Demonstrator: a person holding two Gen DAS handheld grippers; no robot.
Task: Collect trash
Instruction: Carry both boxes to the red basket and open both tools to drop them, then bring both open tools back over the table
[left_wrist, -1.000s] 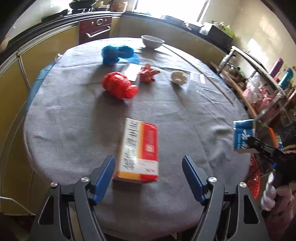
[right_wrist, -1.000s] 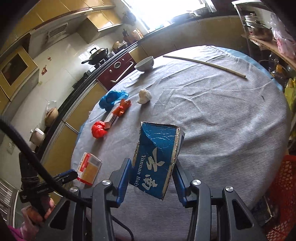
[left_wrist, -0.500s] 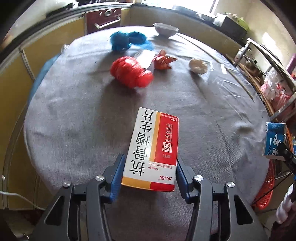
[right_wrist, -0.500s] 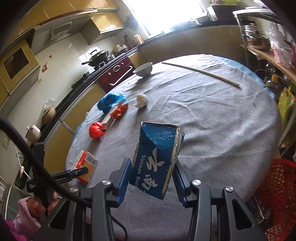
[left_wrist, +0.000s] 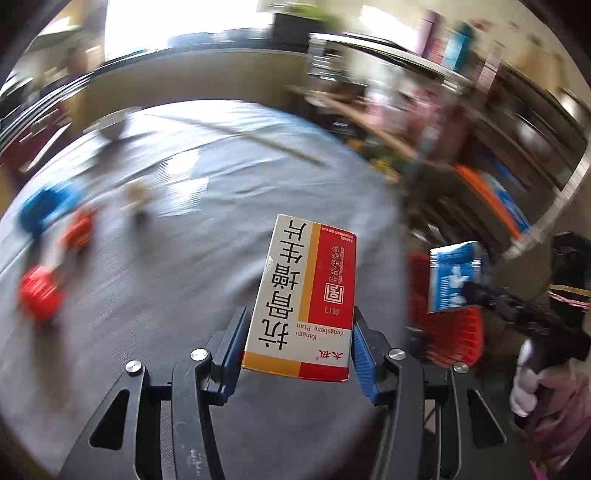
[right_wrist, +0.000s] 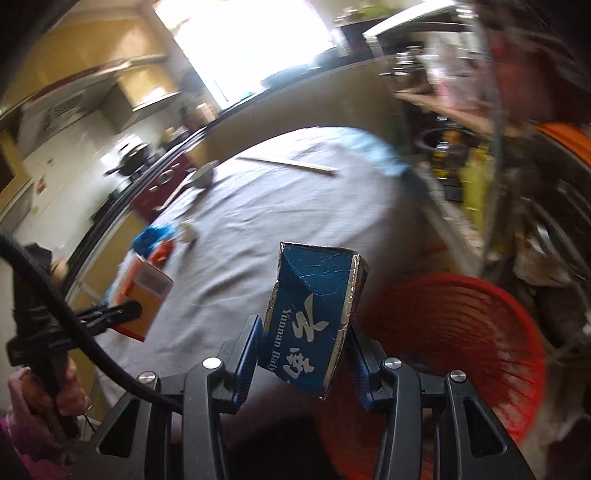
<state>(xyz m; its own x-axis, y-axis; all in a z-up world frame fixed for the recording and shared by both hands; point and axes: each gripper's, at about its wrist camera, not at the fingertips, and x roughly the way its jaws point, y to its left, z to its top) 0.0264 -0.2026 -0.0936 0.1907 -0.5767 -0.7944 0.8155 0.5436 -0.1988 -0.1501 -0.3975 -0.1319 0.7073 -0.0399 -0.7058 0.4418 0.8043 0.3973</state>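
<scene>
Red-and-white cardboard medicine box (left_wrist: 303, 301) sits pinched in the left gripper (left_wrist: 297, 347) at lower centre, while the right gripper (right_wrist: 304, 354) clamps a crumpled blue carton (right_wrist: 314, 314) beside the red plastic basket (right_wrist: 461, 343).

The left gripper (left_wrist: 298, 341) clamps a red-and-white cardboard medicine box (left_wrist: 304, 302); to its right, a blue carton (left_wrist: 452, 277) over a red plastic basket (left_wrist: 448, 325).

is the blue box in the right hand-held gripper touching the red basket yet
Apart. The right wrist view shows the blue box clamped in the right hand-held gripper in the air, with the red basket lower, behind it.
</scene>
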